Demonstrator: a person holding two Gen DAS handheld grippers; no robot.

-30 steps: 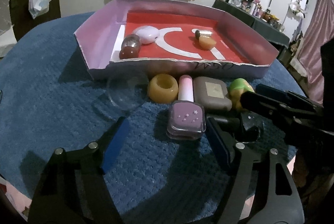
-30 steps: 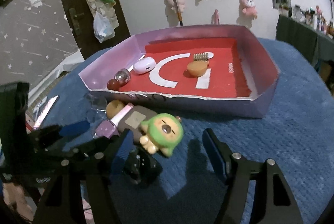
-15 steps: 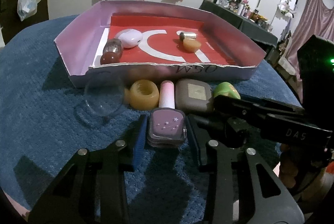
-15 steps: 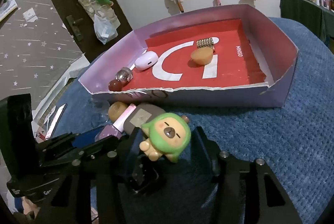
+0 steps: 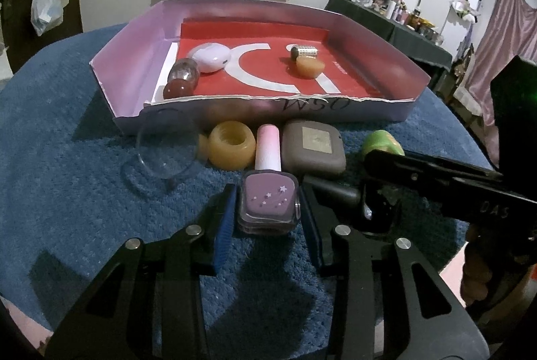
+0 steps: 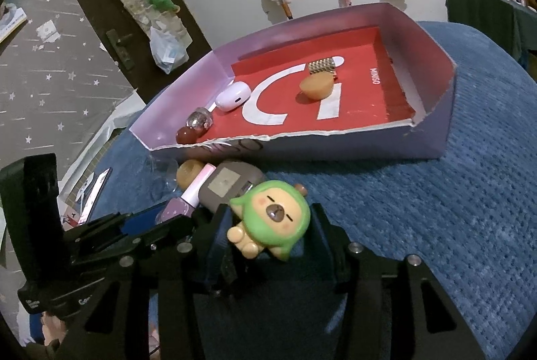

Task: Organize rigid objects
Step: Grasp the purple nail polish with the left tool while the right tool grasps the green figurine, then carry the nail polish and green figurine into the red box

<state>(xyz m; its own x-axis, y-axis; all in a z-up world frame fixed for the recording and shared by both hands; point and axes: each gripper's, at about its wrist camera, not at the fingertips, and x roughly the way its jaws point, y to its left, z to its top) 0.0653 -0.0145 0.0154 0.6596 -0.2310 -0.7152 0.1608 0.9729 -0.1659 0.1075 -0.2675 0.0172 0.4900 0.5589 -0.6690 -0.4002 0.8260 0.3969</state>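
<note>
My left gripper (image 5: 268, 215) is shut on a purple nail polish bottle (image 5: 268, 202) with a pink cap, lying on the blue cloth. My right gripper (image 6: 268, 245) is shut on a green-hooded bear figure (image 6: 272, 219); its green back shows in the left wrist view (image 5: 382, 141). Behind them lie a brown square case (image 5: 312, 151), a yellow ring (image 5: 231, 148) and a clear glass dish (image 5: 164, 151). The open purple box (image 5: 134, 57) with a red floor holds a white earbud case (image 5: 209, 57), a red and silver capsule (image 5: 181, 81), an amber piece (image 5: 310, 68) and a metal cylinder (image 5: 303, 51).
The round table is covered by blue cloth (image 6: 453, 209). The box's torn front wall (image 6: 319, 145) stands just behind the loose objects. The right gripper's body (image 5: 453, 188) crosses the left wrist view at right. Papers (image 6: 97, 188) lie beyond the table's left edge.
Both grippers have closed, from wide open to gripping: the left onto the nail polish bottle, the right onto the bear figure. Both have also moved forward.
</note>
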